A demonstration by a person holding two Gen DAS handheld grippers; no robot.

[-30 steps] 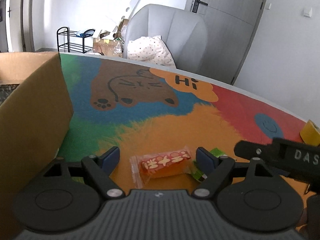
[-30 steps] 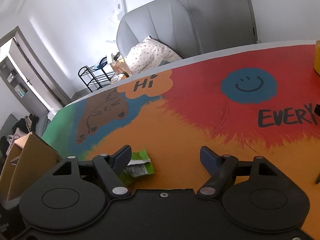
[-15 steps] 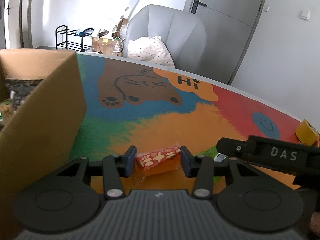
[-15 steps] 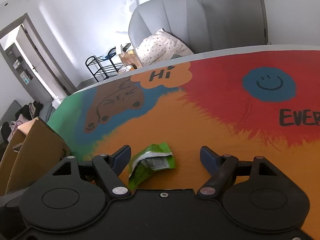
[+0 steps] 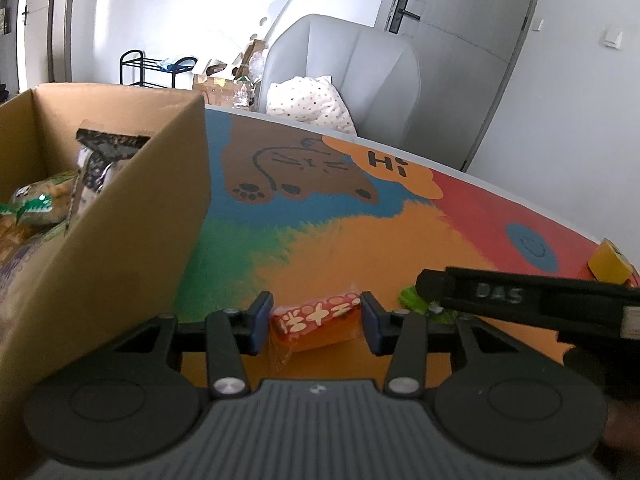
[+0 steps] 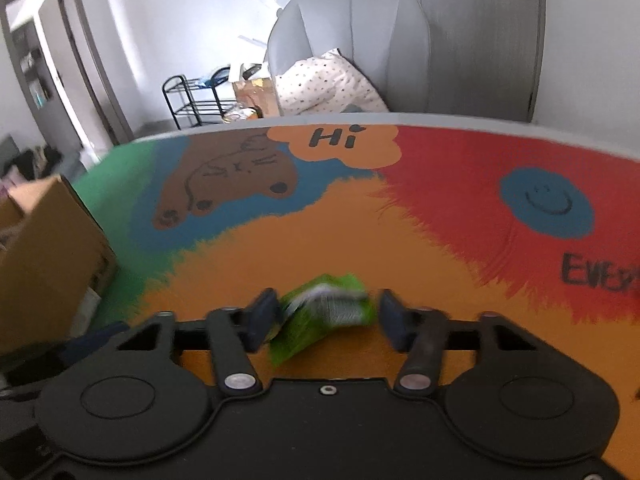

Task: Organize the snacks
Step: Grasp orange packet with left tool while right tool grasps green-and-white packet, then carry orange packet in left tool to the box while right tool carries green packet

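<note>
Two grippers — left (image 5: 316, 322) clamping red snack (image 5: 320, 318), right (image 6: 326, 314) around green packet (image 6: 324, 312)

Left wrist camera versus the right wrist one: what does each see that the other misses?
Only the left view looks into the cardboard box, where snack bags lie, and shows the left claw shut on a red snack packet, plus a yellow block. Only the right view shows the "EVERY" lettering and the right claw around a green packet. Both show the colourful mat and grey chair.
</note>
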